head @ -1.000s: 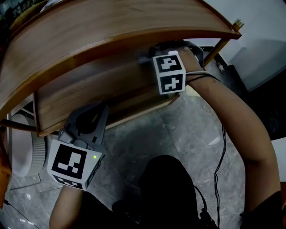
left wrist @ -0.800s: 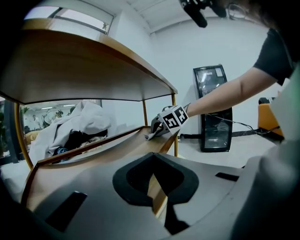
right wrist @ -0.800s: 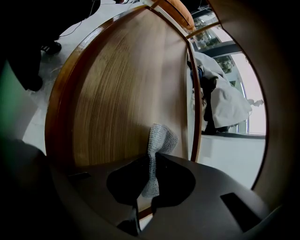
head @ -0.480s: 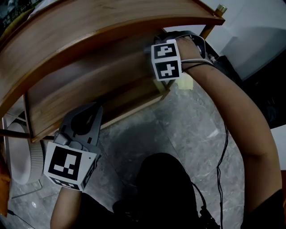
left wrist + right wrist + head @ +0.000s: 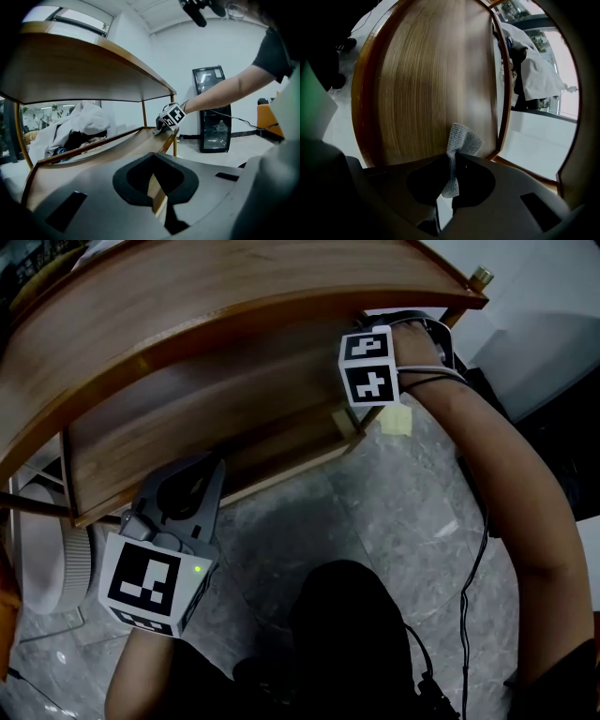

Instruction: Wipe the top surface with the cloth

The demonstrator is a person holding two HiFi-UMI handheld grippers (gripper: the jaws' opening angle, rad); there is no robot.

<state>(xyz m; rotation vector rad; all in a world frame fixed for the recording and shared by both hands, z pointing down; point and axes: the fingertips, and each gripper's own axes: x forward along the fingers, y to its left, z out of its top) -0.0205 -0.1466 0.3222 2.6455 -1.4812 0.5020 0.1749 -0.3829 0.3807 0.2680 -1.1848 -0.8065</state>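
Cloth pinched in right hand-held gripper on lower shelf | closer to corner post than 1 s ago | left hand-held gripper closed, empty | head view: cloth hidden beneath top board

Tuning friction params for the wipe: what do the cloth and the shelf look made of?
Cloth: grey woven or knitted fabric, matte; fine grid texture shows, and it bunches softly where the right tongs pinch it. Shelf: wood or veneer, smooth, low sheen; straight parallel grain lines. Solid or laminate, can't tell.
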